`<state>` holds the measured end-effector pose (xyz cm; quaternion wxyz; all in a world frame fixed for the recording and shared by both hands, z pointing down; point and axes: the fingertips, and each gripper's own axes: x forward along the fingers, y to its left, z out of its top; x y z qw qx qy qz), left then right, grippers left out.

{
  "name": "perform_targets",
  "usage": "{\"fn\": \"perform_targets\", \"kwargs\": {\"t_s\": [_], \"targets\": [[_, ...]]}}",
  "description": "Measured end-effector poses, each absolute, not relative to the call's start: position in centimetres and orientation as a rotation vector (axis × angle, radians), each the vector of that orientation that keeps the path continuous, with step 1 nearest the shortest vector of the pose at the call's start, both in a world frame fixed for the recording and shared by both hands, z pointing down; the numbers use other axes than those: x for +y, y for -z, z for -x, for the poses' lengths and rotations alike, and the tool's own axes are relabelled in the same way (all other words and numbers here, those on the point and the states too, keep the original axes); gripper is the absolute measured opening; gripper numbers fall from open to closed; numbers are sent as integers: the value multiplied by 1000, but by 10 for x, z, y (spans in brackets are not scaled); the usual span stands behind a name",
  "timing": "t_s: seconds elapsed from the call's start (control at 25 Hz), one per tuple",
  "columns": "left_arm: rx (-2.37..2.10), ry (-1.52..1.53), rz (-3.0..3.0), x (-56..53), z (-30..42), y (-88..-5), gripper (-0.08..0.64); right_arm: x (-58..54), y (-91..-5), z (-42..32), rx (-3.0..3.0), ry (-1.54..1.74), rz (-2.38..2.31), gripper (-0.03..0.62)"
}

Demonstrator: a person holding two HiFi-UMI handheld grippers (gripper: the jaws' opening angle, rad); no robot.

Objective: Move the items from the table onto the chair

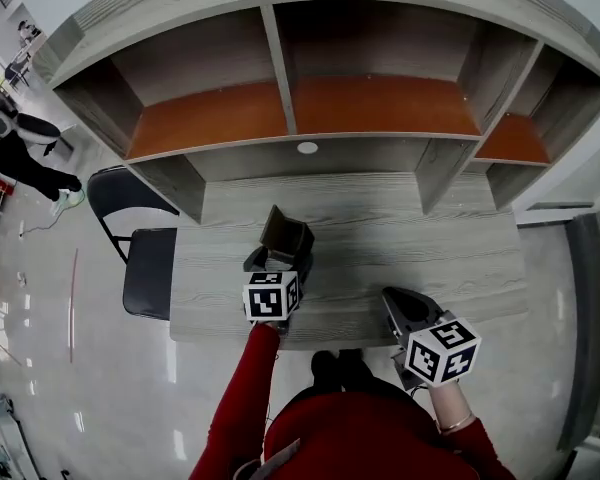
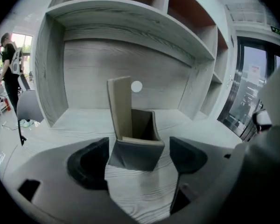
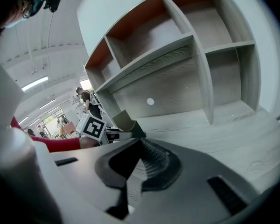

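- Right now the left tool (image 1: 277, 258) is released: in the left gripper view its two dark pads stand wide apart and press on nothing.
- A small cardboard box (image 2: 135, 150) stands in that gap, at the tips. It is upright, its top is open and one flap sticks straight up. Both pads look clear of its side walls.
- The right tool (image 3: 139, 146) is clenched on nothing, its pads meeting at the tips. It hangs over the lower right of the desk (image 1: 400, 238), well apart from the box.
- The box sits near the middle of the desk's front half and is the only item I can see on it. The shelf unit (image 1: 380, 103) above it is bare.
- The chair (image 1: 148, 268) is at the left of the head view, its dark seat just beside the desk's left end, with nothing on it that I can see. I judge the task barely begun and the step in hand to be the grasp.
- Risks, as I judge them:
  - The box looks light, so if one pad touches first, it may slide or tip instead of being caught.
  - Its thin open walls may buckle under a hard squeeze.
  - A hold only at the tips may let it swing or drop on the way to the chair.
  - The raised flap may catch on the tool.
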<state>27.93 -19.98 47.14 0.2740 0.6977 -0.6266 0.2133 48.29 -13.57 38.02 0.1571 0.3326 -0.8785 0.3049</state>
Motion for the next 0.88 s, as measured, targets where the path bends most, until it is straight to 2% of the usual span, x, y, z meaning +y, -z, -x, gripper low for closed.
{"fn": "perform_targets", "kwargs": {"t_s": [0.12,0.16,0.2,0.24,0.56,0.88], "targets": [[-1699,-622,-1818,-210,-278,-486,399,-139,-383,-492,-2502,-897,-971,12],[-1704,-645,-1809,-212,-279,-488,368,-140,-384,-493,-2499,-903,-973,12],[-1709,-664,-1807,-213,-280,-489,303,-141,-384,-495,-2498,-907,-974,12],[-1713,-675,-1807,-214,-281,-489,290,-142,-385,-495,-2497,-911,-973,12],[-1862,-460,-1834,-188,-271,-420,285,-153,-380,-485,-2541,-911,-888,12],[-2050,-256,-1682,-114,-221,-366,285,-145,-373,-419,-2632,-801,-579,12]]}}
